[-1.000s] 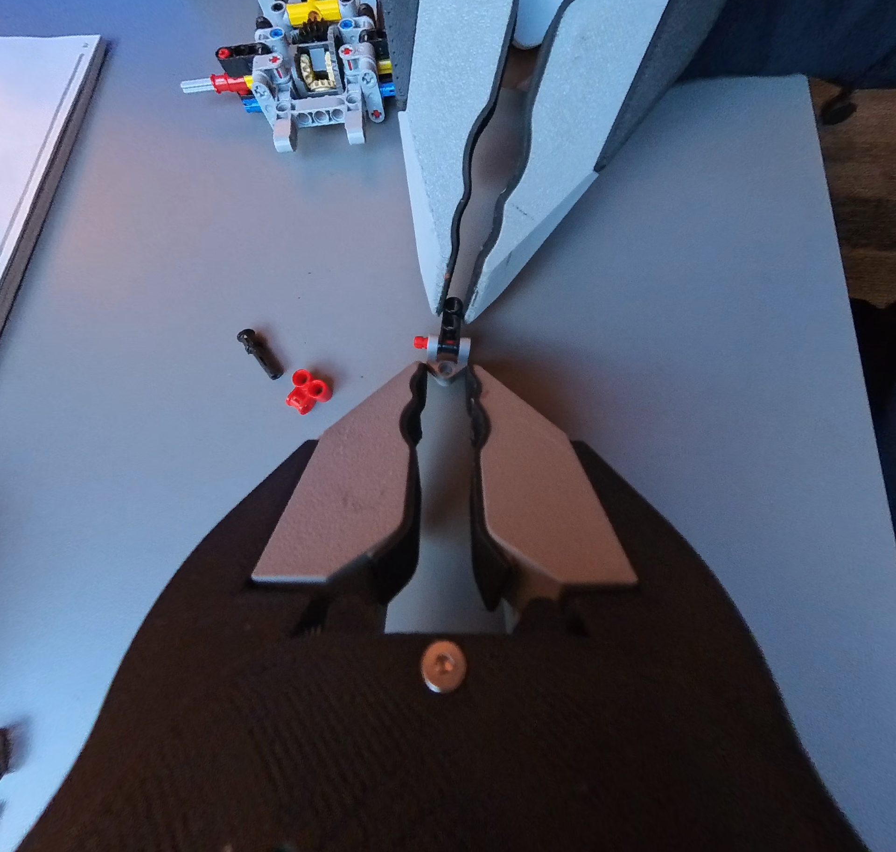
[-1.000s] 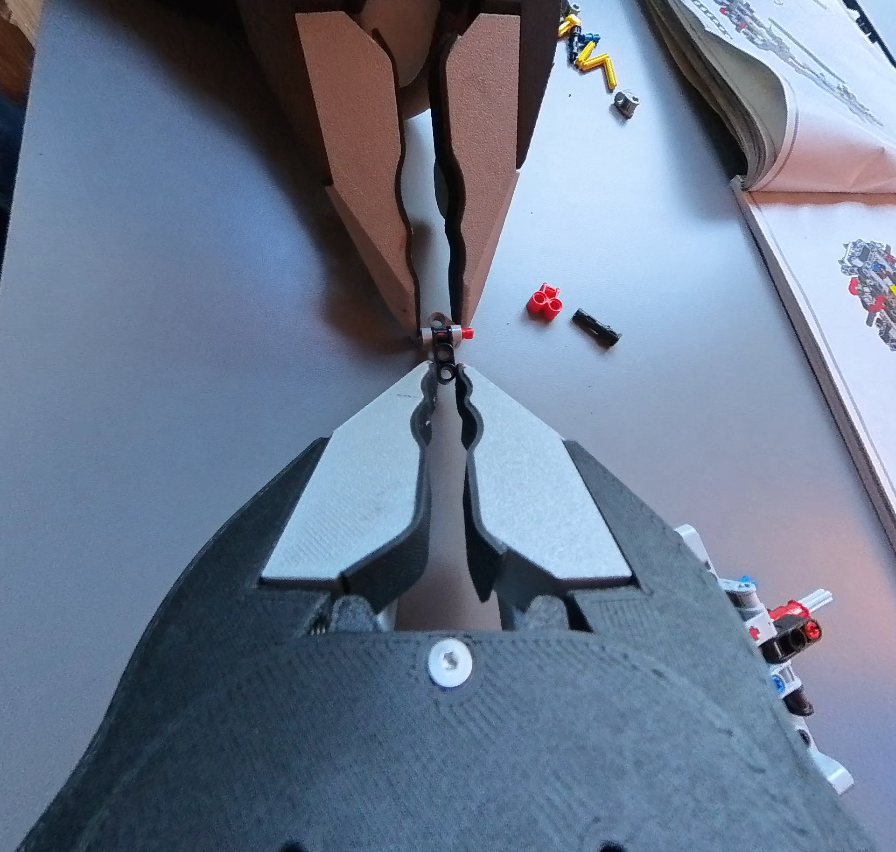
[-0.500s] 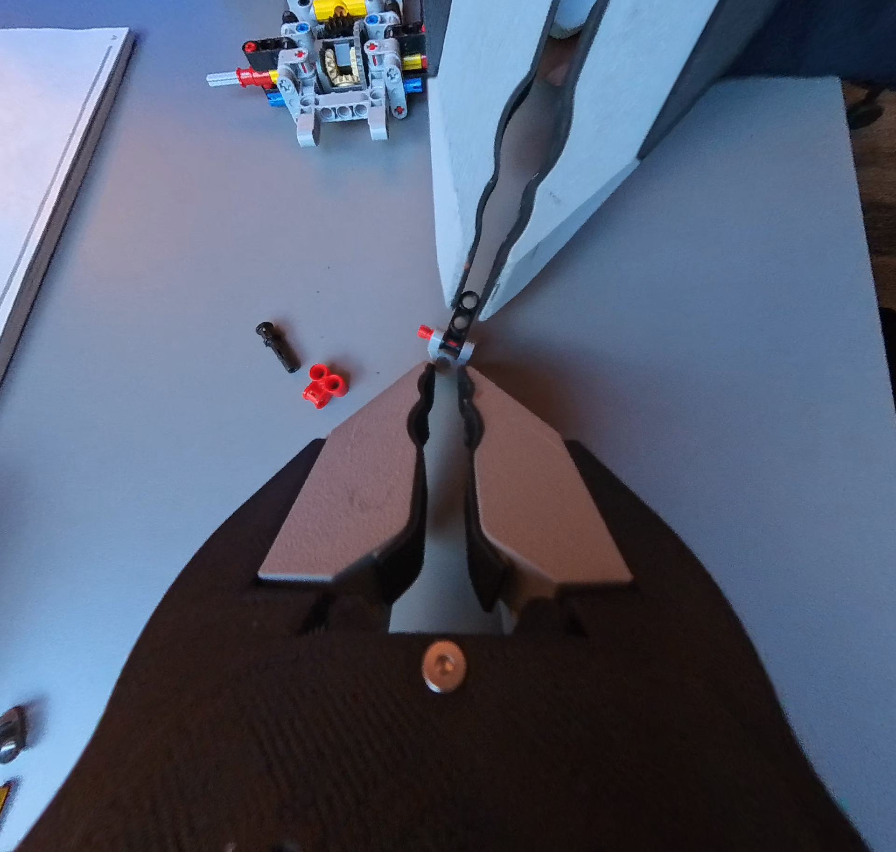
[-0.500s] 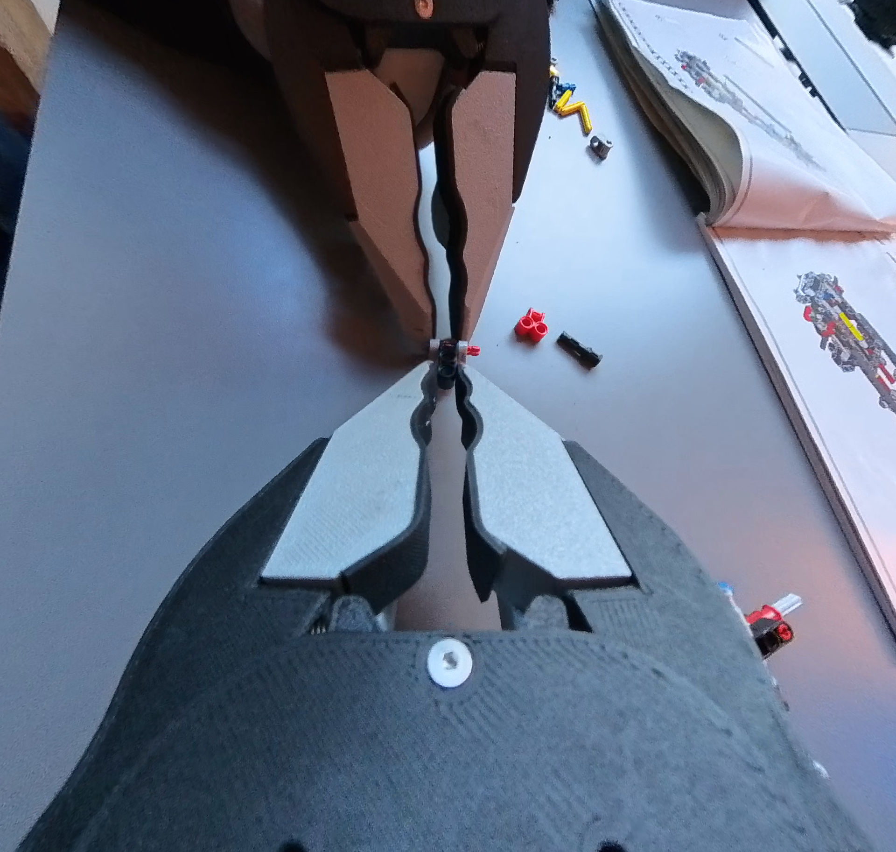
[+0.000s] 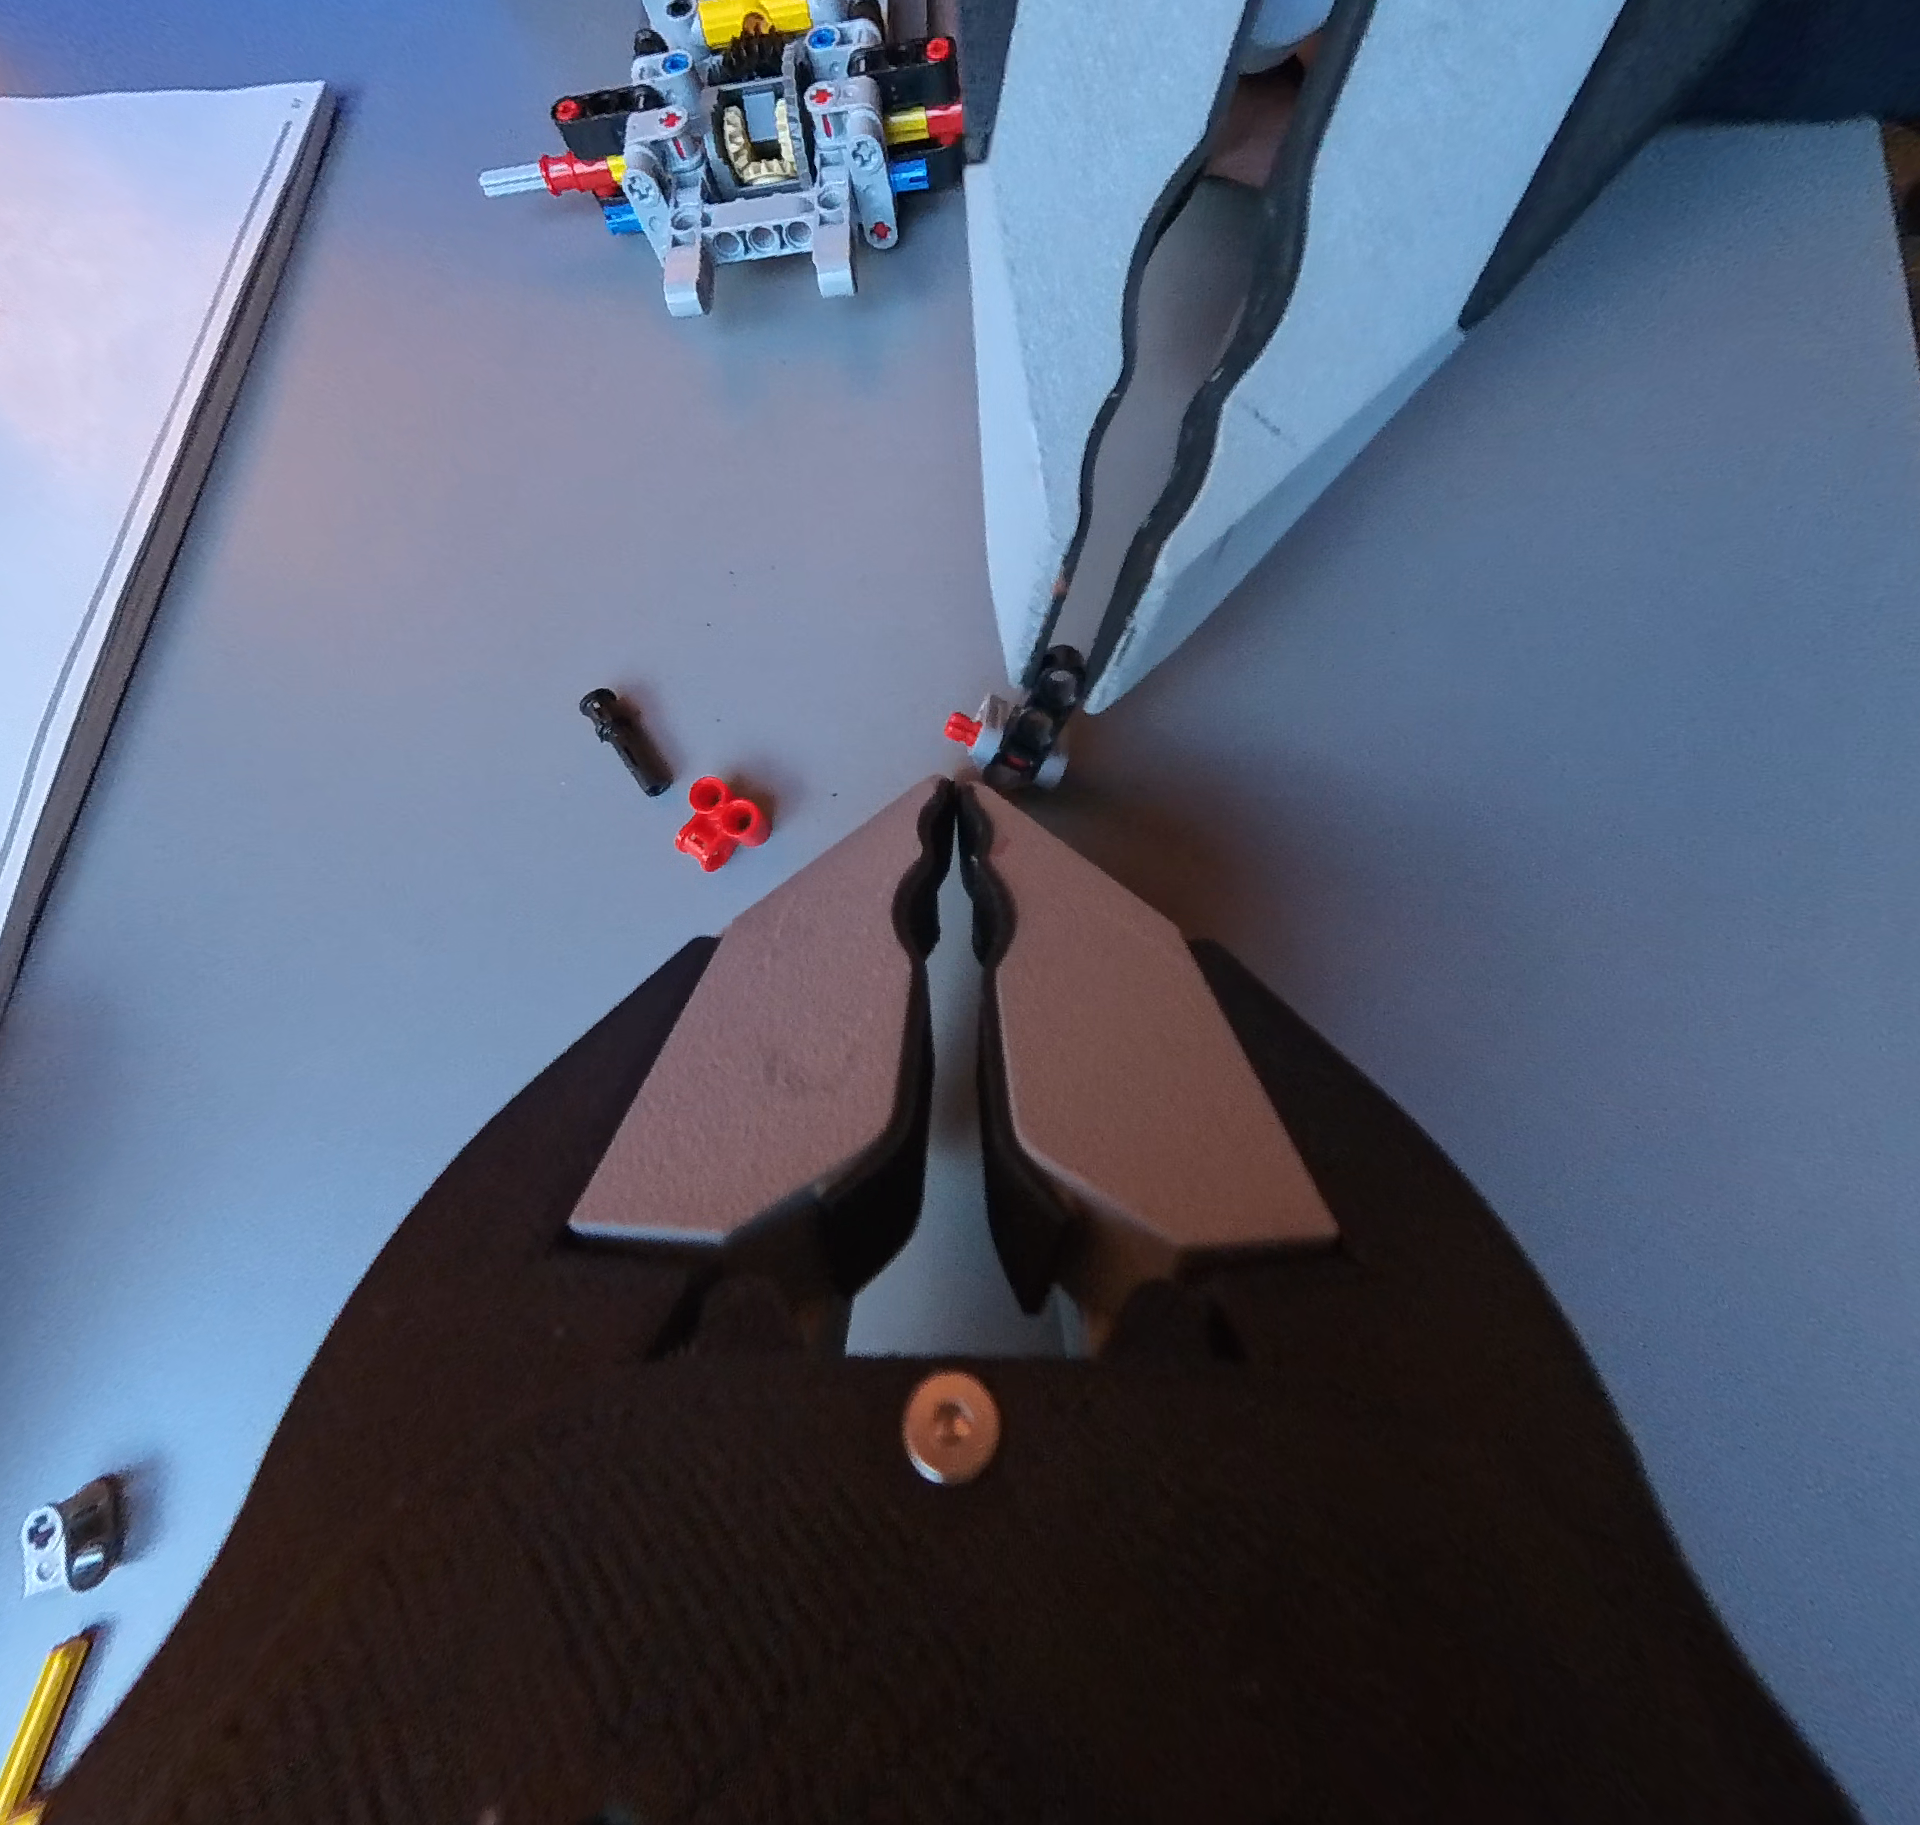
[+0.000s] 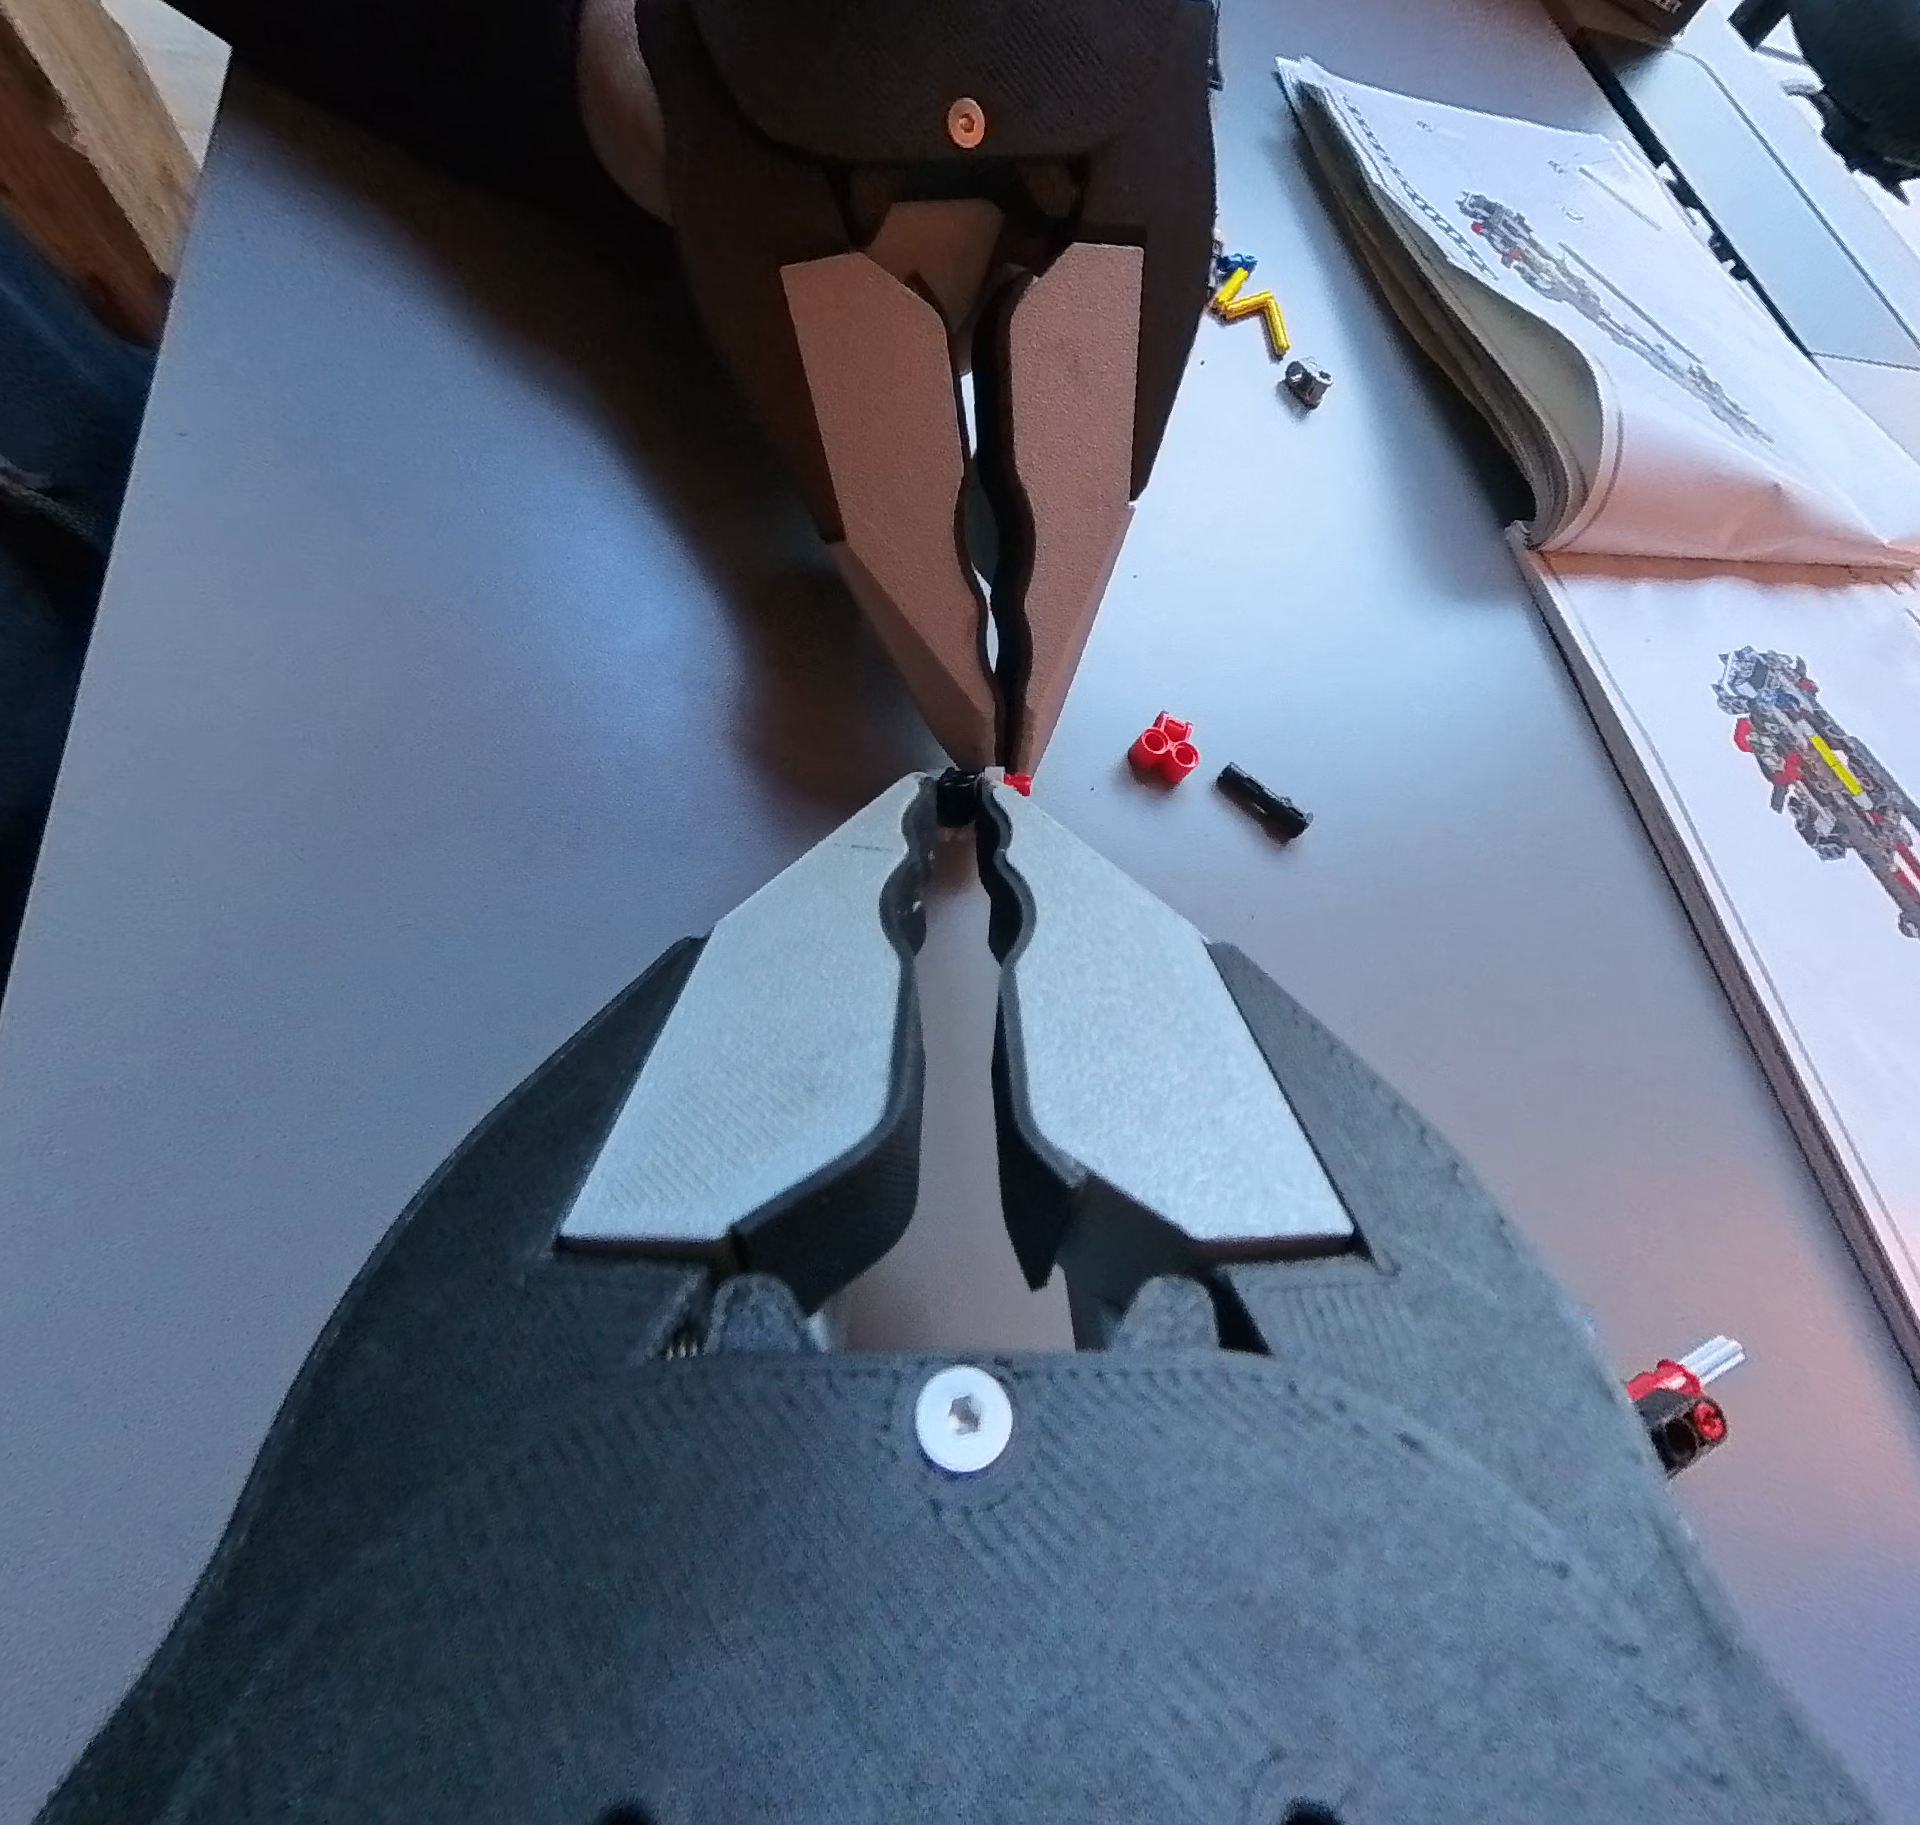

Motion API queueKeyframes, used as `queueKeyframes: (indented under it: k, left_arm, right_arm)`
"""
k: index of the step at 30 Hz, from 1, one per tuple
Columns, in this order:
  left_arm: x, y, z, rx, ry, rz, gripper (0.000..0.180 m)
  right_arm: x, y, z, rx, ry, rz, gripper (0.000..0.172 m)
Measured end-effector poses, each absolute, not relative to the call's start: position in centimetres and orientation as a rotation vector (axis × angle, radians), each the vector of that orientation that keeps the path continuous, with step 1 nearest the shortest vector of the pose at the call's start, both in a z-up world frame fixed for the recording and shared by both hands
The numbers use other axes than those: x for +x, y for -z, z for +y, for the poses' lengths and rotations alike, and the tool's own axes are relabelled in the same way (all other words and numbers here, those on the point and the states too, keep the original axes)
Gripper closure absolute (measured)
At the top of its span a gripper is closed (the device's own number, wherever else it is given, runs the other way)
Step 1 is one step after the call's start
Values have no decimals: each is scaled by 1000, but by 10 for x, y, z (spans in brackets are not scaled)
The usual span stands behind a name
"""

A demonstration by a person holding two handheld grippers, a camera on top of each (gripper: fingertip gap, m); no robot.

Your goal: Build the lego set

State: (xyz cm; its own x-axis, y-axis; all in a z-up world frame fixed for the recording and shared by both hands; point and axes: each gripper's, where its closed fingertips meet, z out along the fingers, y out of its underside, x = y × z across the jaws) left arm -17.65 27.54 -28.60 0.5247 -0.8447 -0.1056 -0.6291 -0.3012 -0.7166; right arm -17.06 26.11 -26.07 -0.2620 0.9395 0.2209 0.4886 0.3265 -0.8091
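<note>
Small brick piece [image 5: 1023, 726]: black, grey, red; at 1 o'clock just beyond the left fingers.
Right fingers [image 5: 1132, 632]: pinch its black end.
Left fingers [image 5: 914, 840]: clenched, bare.
Counter [image 5: 416, 528]: red connector [image 5: 721, 821] at 9 o'clock.

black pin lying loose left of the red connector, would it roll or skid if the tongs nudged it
The black pin looks like a small round plastic peg lying on its side, so a sideways nudge would probably roll it. The grey table looks smooth, so an end-on push would more likely make it skid. It seems light and stiff; the red connector beside it might stop it.
</note>
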Motion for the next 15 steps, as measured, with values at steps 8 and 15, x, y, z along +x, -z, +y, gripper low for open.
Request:
queueKeyframes:
  k: [8, 15]
  left_arm:
    - [-177, 286, 275, -2042, 385, 1192, 180]
    - [-177, 286, 276, -2047, 393, 1185, 180]
  right_arm:
    - [-171, 260, 264, -1262, -784, -1868, 168]
    - [-175, 261, 259, -1244, -796, -1884, 168]
